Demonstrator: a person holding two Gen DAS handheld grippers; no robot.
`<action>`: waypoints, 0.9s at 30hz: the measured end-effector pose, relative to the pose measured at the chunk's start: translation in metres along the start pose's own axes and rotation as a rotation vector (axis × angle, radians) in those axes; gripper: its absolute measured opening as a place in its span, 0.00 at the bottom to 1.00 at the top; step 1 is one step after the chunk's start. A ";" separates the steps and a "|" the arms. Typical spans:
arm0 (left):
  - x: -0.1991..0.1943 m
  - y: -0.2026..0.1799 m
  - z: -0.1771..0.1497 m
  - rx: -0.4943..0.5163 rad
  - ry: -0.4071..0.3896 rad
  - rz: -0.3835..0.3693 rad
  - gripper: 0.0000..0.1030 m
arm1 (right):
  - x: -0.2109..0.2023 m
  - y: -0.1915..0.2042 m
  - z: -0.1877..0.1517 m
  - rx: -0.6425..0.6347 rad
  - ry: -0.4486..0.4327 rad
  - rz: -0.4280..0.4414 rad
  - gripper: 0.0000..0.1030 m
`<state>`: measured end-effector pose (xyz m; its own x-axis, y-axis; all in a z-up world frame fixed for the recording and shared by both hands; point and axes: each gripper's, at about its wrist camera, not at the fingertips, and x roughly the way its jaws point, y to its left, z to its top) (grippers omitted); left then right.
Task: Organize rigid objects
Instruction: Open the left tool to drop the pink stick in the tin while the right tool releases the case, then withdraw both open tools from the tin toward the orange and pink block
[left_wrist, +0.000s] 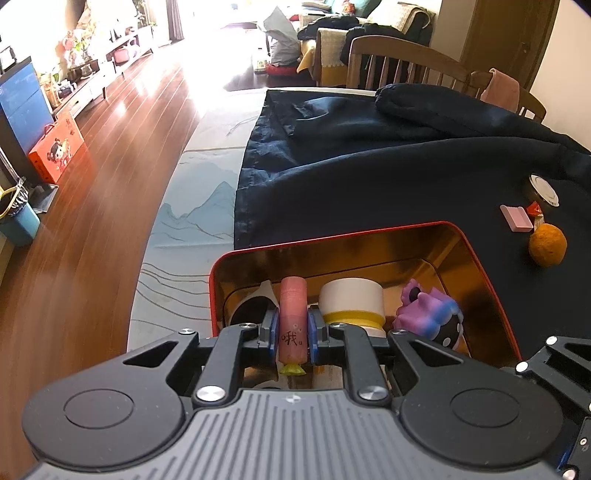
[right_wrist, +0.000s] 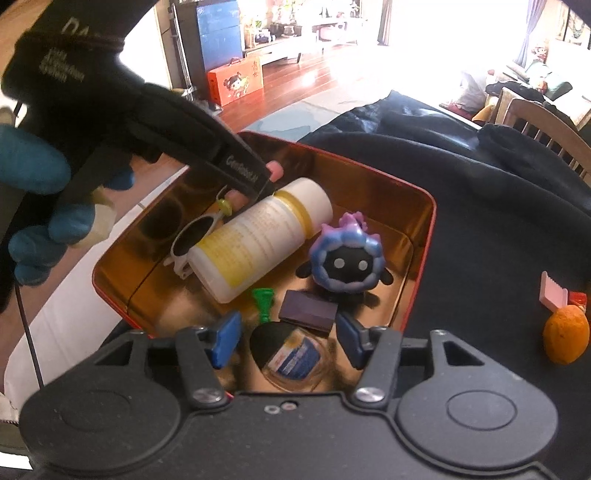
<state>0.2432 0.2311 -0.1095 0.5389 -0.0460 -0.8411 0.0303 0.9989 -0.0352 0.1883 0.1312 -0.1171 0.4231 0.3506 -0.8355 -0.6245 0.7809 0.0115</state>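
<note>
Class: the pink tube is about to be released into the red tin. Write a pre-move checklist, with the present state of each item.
1. Left tongs grip the pink cylindrical tube with the yellow end: ok.
2. Tube is over the red metal tin with the gold inside: ok.
3. Spot below the tube is free: cannot tell; white plastic bottle with yellow band lies close beside it.
4. Right tongs open, holding nothing: ok.
5. Purple and blue black-faced toy figure stands apart from the tube: ok.

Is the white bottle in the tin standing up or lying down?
Lying down. The white bottle rests on its side on the floor of the tin, cap pointing away.
</note>
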 end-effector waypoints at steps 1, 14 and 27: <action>-0.001 0.000 0.000 -0.001 -0.001 -0.001 0.15 | -0.002 0.000 0.000 0.006 -0.010 -0.002 0.57; -0.030 -0.008 -0.012 -0.037 -0.025 -0.042 0.15 | -0.042 -0.014 -0.006 0.079 -0.109 0.008 0.62; -0.073 -0.051 -0.018 -0.021 -0.090 -0.093 0.29 | -0.099 -0.045 -0.026 0.172 -0.232 0.000 0.72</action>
<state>0.1873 0.1831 -0.0563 0.6076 -0.1383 -0.7821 0.0669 0.9901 -0.1231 0.1572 0.0483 -0.0494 0.5744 0.4437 -0.6879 -0.5124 0.8503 0.1206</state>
